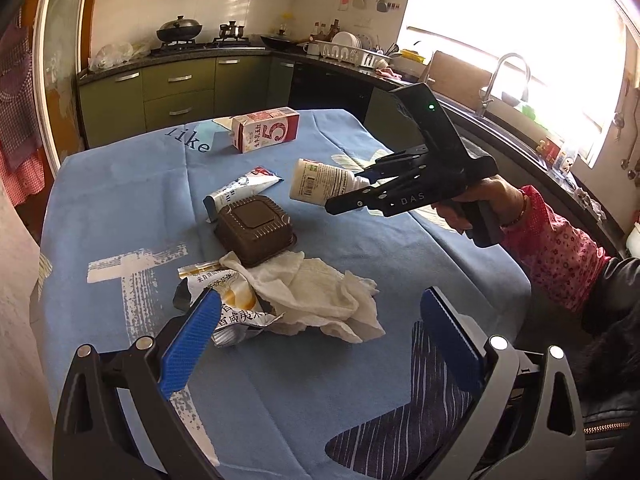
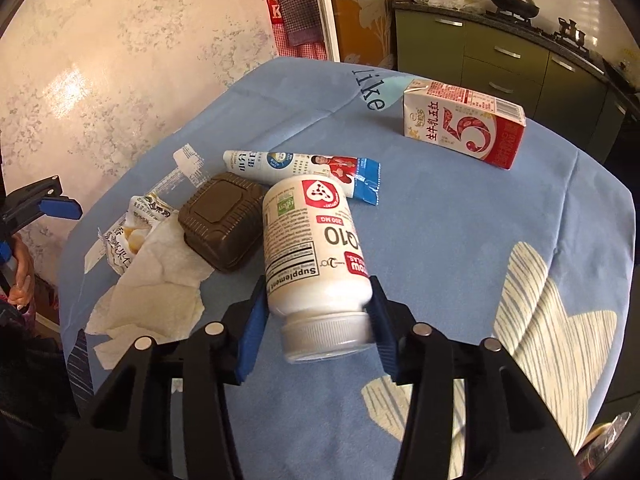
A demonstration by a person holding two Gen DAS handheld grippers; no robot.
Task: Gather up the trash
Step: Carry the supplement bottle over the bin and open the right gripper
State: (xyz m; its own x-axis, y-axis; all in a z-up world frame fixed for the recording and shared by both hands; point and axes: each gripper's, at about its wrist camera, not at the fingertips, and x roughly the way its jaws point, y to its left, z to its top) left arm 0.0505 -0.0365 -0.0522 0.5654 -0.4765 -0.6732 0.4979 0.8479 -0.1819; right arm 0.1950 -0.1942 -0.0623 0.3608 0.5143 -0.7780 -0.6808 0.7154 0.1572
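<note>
**Right gripper clamped on supplement bottle; left gripper wide, holding nothing**

Right gripper (image 2: 318,320): blue pads pressed against both sides of the white supplement bottle (image 2: 312,256), near its cap. Bottle carried clear of the table, base pointing away from the hand, label upside down in the right wrist view. From the left wrist view the same bottle (image 1: 320,184) hangs above the blue tablecloth (image 1: 120,184), with a hand in a pink patterned sleeve (image 1: 556,252) on the grip.

Left gripper (image 1: 316,332): jaws spread wide, nothing between them, low over the cloth.

Just beyond its left pad: crumpled snack wrapper (image 1: 224,300), touching a wadded white paper towel (image 1: 320,296). Behind these, a brown plastic box (image 1: 256,232) resting on the towel's edge. A squeezed tube (image 1: 244,188) lies against the box's far side. Red-and-white milk carton (image 1: 266,128) on its side, well apart, toward the table's far edge.
</note>
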